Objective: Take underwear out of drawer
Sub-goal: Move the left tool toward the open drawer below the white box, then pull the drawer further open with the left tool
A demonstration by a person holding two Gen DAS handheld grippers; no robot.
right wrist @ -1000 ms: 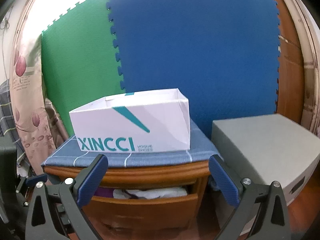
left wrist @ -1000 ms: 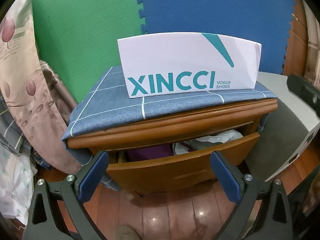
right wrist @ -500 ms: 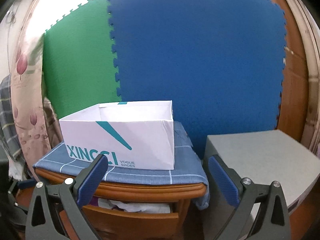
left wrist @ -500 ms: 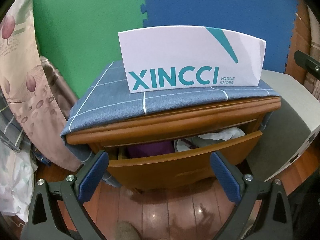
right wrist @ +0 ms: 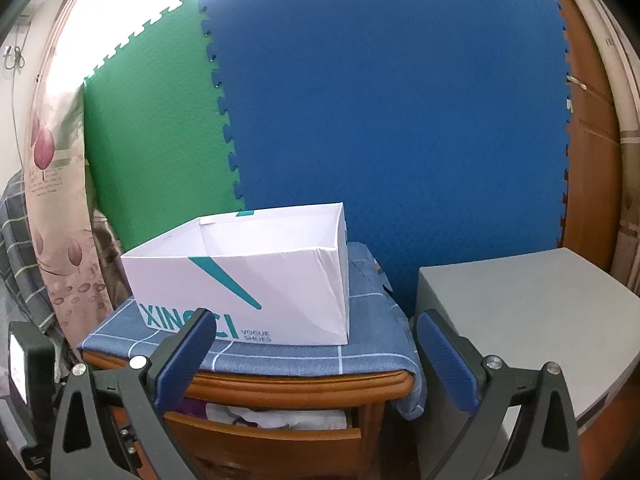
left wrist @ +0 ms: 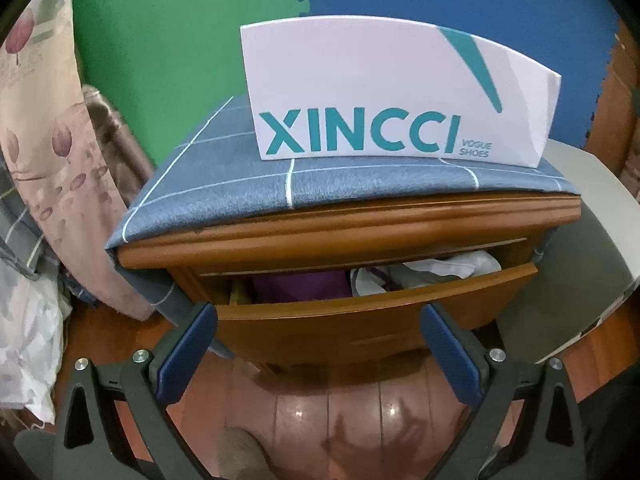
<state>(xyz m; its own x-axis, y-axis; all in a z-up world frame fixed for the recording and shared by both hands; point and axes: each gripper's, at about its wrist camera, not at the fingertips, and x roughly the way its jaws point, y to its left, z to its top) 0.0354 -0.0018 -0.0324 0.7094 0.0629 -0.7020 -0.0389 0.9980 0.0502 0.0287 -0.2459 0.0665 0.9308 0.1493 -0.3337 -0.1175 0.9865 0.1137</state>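
Observation:
A wooden nightstand has its top drawer (left wrist: 372, 312) pulled partly out. Inside lie a purple garment (left wrist: 300, 286) on the left and white underwear (left wrist: 432, 270) on the right. The drawer also shows in the right wrist view (right wrist: 272, 436), with white cloth (right wrist: 280, 418) in it. My left gripper (left wrist: 316, 340) is open and empty, just in front of the drawer front. My right gripper (right wrist: 312, 352) is open and empty, higher up, level with the nightstand top.
An open white XINCCI shoe box (right wrist: 240, 284) stands on a blue checked cloth (left wrist: 224, 196) on the nightstand. A grey cabinet (right wrist: 528, 320) stands at the right. Curtains (left wrist: 44, 148) hang at the left. Green and blue foam mats (right wrist: 380, 120) cover the wall behind.
My left gripper has moved closer to the drawer. My right gripper has risen and now sees into the shoe box from above its rim. Both stay open.

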